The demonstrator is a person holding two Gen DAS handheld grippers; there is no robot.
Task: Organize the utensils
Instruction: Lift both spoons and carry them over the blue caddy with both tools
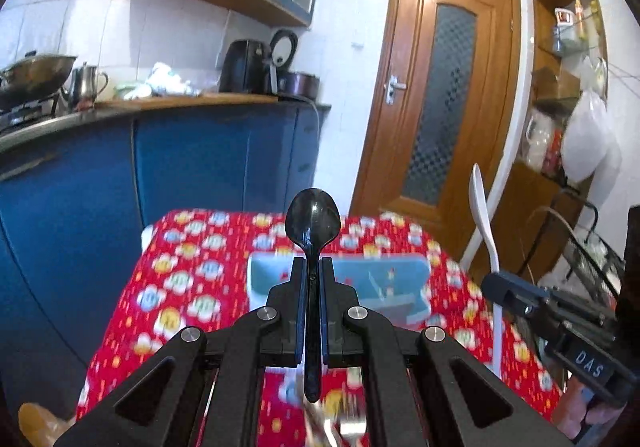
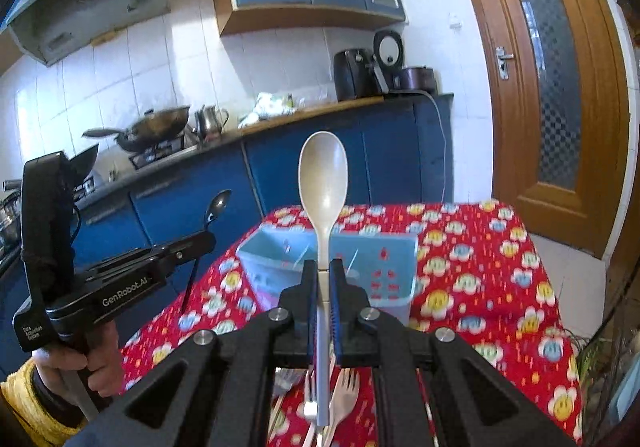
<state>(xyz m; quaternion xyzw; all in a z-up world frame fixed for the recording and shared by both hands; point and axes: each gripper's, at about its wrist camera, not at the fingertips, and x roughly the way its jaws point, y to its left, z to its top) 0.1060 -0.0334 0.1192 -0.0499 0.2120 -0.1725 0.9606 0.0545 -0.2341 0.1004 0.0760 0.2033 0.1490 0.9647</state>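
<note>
My left gripper is shut on the handle of a black plastic spoon, bowl up, held above the table. My right gripper is shut on a beige spoon, bowl up as well. In the left wrist view the beige spoon and the right gripper show at the right. In the right wrist view the black spoon and the left gripper show at the left. A light blue utensil holder with compartments stands on the table ahead of both. A fork and other utensils lie below the right gripper.
The table carries a red flowered cloth. Blue cabinets with a counter, a wok and a kettle run behind and to the left. A wooden door stands behind at the right. A hand in a yellow sleeve holds the left gripper.
</note>
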